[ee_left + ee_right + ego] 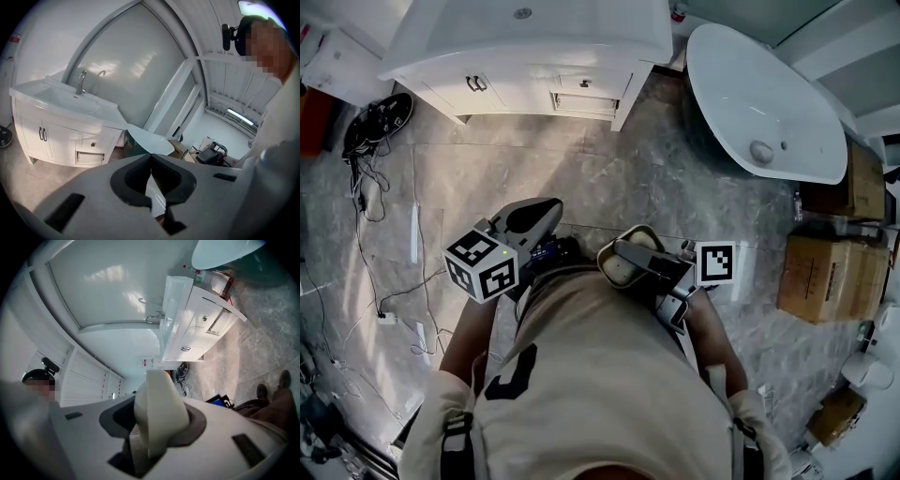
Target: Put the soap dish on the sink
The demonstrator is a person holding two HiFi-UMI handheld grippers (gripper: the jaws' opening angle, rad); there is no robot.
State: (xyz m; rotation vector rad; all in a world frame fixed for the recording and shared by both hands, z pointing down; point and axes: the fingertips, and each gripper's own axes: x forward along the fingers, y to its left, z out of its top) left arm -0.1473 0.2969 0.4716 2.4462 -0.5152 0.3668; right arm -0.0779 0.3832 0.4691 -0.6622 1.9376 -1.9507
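Right gripper [625,254] has its fingers clamped on the cream soap dish [159,411], which stands on edge between them, held close in front of the person's torso over the grey floor [581,178] and well apart from the sink [534,33]. Left gripper [151,158] sits beside it at the person's left, fingers closed tip to tip with nothing between them, pointing toward the white sink cabinet [56,136] with its tap [82,80]. A white tub [750,94] stands just right of the cabinet, and cardboard boxes [825,277] sit on the floor nearer the person's right.
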